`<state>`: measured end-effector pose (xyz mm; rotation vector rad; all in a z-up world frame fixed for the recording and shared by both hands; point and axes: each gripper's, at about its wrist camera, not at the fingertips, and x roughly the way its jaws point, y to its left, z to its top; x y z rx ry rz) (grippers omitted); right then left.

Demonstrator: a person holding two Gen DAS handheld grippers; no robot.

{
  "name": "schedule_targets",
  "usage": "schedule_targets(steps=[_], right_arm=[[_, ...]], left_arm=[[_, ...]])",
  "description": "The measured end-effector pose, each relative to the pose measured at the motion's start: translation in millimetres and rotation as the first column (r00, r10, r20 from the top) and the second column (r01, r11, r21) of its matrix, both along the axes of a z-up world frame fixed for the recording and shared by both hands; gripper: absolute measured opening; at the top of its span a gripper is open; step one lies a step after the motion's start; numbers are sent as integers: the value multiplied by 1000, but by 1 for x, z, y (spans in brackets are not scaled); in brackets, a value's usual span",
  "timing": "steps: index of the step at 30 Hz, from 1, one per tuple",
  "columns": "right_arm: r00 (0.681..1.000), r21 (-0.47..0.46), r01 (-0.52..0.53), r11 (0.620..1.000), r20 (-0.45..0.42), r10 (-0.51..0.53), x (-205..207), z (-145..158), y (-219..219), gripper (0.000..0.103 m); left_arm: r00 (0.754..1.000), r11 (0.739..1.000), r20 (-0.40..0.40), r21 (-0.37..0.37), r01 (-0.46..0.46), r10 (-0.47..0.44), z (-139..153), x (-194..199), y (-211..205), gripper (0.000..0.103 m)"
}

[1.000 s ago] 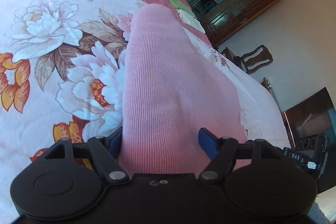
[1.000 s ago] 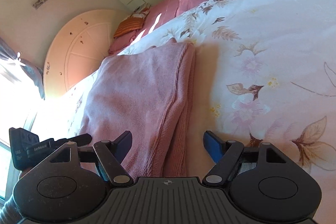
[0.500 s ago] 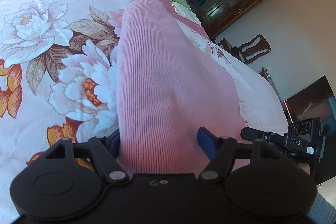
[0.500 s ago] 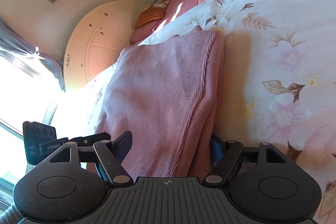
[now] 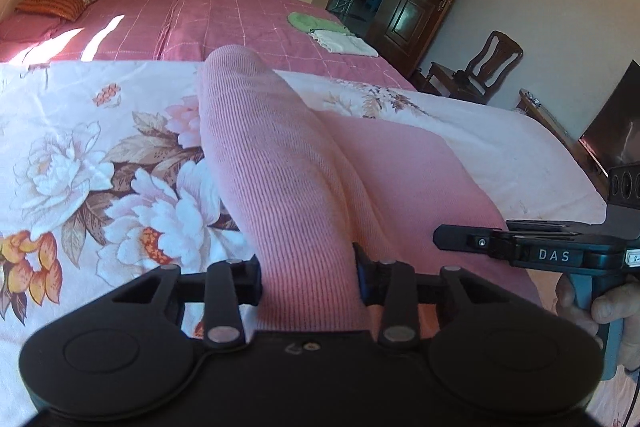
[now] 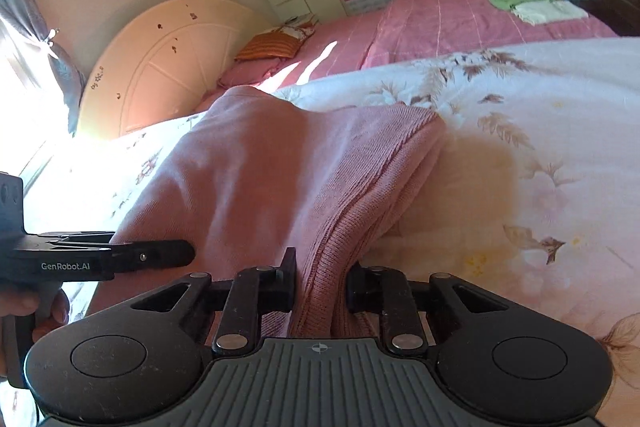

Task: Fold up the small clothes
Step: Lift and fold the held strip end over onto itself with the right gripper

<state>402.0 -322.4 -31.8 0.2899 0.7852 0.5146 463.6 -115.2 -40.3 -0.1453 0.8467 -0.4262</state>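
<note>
Near the floral quilt (image 5: pixel 72 163), my left tool (image 5: pixel 308 277) and right tool (image 6: pixel 320 277) are closing. Each pinches the pink knit garment (image 5: pixel 280 163) edge, to lift and fold it evenly.

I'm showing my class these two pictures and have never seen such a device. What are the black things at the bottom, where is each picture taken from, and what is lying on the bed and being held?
No robot here: a person holds a hand-operated two-finger gripper in each hand. Each picture comes from a wide-angle camera on one gripper, looking along its fingers. The left gripper shows in its own view, the right gripper in the other, and each view catches the opposite tool at its edge. On the floral bedspread lies a pink knitted garment. Both grippers are closing on its near edge, with bunched cloth between the jaws. Farther back, a green cloth and white cloth rest on the pink bedcover.
</note>
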Motion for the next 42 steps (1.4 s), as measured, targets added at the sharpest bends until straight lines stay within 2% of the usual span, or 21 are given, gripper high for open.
schedule_targets(steps=[4,9,16,23,29,33,35,36,37,38,40,42], right_arm=[[999,-32,5,999,37,-4,-12,14,11,21],[997,-53,13,999,71,-9,-26,35,35,21],[995,-78,-21,997,100,28,-39,49,127,21],[994,-45,-64,997,85,67,-46,39,237,21],[996,-24,-90,996,16,90,-49,8,297,21],[997,-35,-60,998,-42,59,-54,-20,301,21],[995,-9,-33,999,-90,32,-53,-33,289,23],[993,20,-20,1000,-112,22,-51,-37,280,28],[992,31,1,1000,-129,3,-50,-37,273,43],[992,34,19,999,-128,-14,-50,-36,266,51],[994,94,38,995,-103,-28,-50,-27,249,50],[992,128,86,988,-104,-73,-40,-21,238,49]], left_arm=[[999,1000,38,-6,27,-27,14,-10,3,36],[997,998,63,-43,42,-39,22,-20,35,36],[997,999,75,-52,14,-11,33,-39,126,36],[998,999,67,-33,-21,23,34,-57,228,36],[997,996,7,-49,-74,74,9,-70,291,37],[996,996,-40,-54,-77,75,-17,-75,304,40],[996,993,-43,-87,-84,80,-23,-72,313,45],[995,992,-46,-87,-90,86,-23,-71,316,50],[996,992,-42,-87,-87,83,-21,-70,319,51],[997,992,-34,-99,-74,71,-18,-70,321,50],[999,990,-18,-128,-52,50,-14,-69,327,53],[999,993,-18,-112,-44,42,-14,-63,327,53]])
